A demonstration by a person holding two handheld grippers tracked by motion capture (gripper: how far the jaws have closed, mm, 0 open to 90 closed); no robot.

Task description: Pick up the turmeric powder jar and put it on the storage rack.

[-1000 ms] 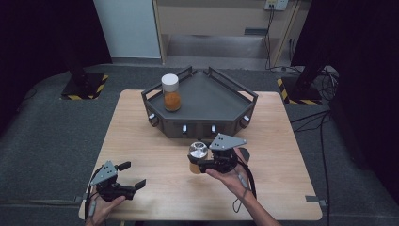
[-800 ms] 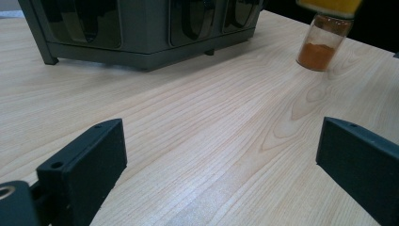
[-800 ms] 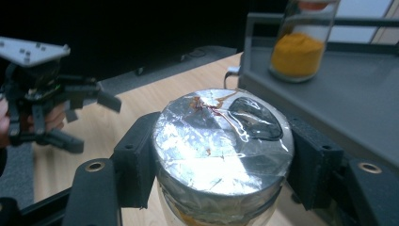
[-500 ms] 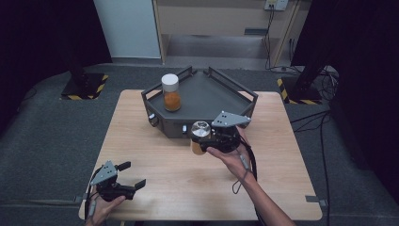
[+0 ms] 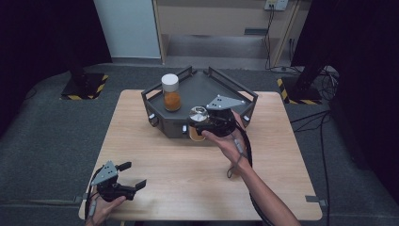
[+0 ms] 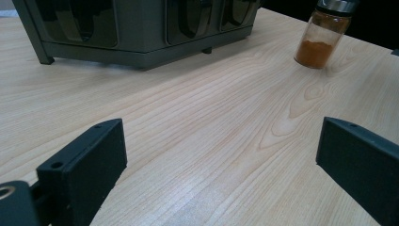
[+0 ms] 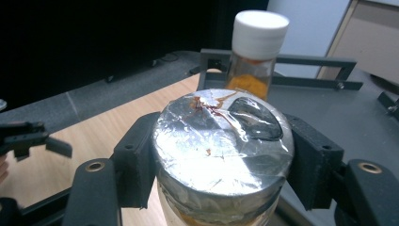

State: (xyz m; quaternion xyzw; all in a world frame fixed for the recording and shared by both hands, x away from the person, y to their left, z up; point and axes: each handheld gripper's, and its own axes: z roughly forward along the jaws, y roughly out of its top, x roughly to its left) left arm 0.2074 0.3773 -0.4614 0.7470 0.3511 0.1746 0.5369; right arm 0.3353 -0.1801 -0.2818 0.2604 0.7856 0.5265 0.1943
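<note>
The right gripper (image 5: 201, 123) is clamped around a foil-topped jar (image 7: 221, 141), held in the air at the front edge of the tray (image 5: 155, 92), where a white-capped jar (image 5: 171, 92) stands. The left gripper (image 5: 128, 176) rests on the table (image 5: 179, 165), jaws spread and empty.

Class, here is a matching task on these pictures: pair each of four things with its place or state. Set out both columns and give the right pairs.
Things:
1. foil-topped jar
2. white-capped jar
3. left gripper
4. right gripper

Places or states:
A. stands inside the dark tray
B. jaws apart with nothing between them, low over the table's near left corner
C. held above the table at the tray's front edge
D. jaws shut on a jar

Pairs: 1-C, 2-A, 3-B, 4-D
</note>
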